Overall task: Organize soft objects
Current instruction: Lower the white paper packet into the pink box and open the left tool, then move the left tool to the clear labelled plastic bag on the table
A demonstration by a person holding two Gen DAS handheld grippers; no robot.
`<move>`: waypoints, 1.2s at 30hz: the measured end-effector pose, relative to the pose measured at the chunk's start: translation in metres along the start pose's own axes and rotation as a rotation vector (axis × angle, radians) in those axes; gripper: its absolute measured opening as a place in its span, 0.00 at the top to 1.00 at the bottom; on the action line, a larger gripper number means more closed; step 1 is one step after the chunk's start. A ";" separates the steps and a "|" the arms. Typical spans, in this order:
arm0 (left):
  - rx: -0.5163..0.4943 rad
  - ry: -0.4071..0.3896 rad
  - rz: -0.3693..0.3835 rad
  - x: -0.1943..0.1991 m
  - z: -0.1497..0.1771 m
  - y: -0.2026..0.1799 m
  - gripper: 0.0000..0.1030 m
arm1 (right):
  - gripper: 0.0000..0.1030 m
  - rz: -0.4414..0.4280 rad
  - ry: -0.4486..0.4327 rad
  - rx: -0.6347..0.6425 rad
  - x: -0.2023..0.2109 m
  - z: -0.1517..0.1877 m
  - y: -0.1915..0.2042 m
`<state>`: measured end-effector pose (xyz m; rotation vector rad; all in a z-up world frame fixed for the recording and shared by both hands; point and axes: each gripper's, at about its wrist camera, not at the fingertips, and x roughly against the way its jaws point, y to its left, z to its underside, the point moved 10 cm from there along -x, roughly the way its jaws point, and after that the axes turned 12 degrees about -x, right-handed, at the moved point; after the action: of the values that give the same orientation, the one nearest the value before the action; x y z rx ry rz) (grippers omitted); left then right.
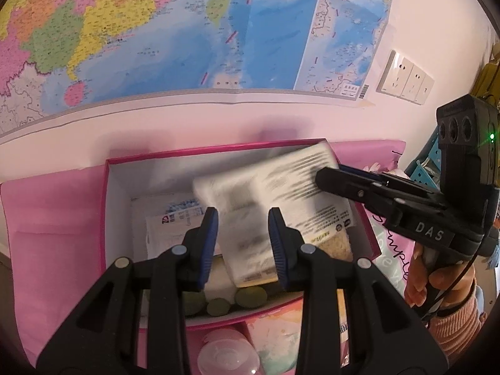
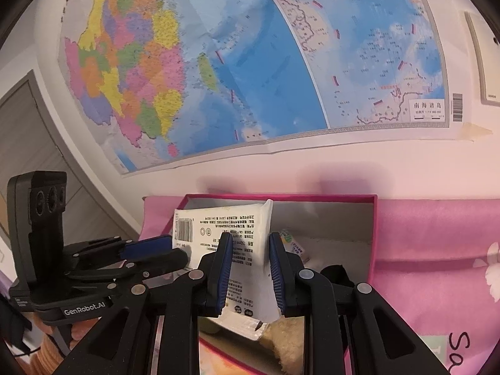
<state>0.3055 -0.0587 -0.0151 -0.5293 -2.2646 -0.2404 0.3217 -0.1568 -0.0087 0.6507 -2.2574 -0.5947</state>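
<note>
A white plastic packet printed with black text and a barcode [image 1: 275,193] is held tilted over an open pink cardboard box with grey inner walls [image 1: 107,193], which rests on a pink cloth [image 1: 53,218] against a pale wall. The packet is pinched at both ends. In the left wrist view, the blue-padded fingers of the left gripper [image 1: 243,247] are drawn in on the packet's lower end, and the right gripper [image 1: 336,176] is seen clamped on its upper right corner. In the right wrist view, the right gripper [image 2: 251,270] is seen closed on a narrow edge of the packet [image 2: 218,228], while the left gripper [image 2: 156,247] is pressed against the barcode end.

Inside the box, another white packet with blue print [image 1: 170,222] lies flat on the bottom, and several round green objects [image 1: 250,295] sit along the near wall. A large coloured map [image 1: 187,31] is taped to the wall above, with a row of white wall sockets [image 1: 404,78] to its right.
</note>
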 end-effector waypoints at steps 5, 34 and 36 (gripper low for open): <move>-0.001 0.007 -0.003 -0.005 -0.005 0.002 0.66 | 0.77 0.022 0.010 0.002 -0.011 0.000 -0.003; -0.091 -0.214 0.012 0.098 0.057 -0.044 0.56 | 0.61 -0.045 -0.018 0.070 0.075 0.057 0.016; -0.100 -0.212 0.011 0.101 0.067 -0.051 0.56 | 0.60 -0.048 -0.017 0.076 0.083 0.065 0.016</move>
<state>0.1779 -0.0524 0.0137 -0.6451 -2.4634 -0.3057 0.2181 -0.1793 -0.0001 0.7412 -2.2949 -0.5416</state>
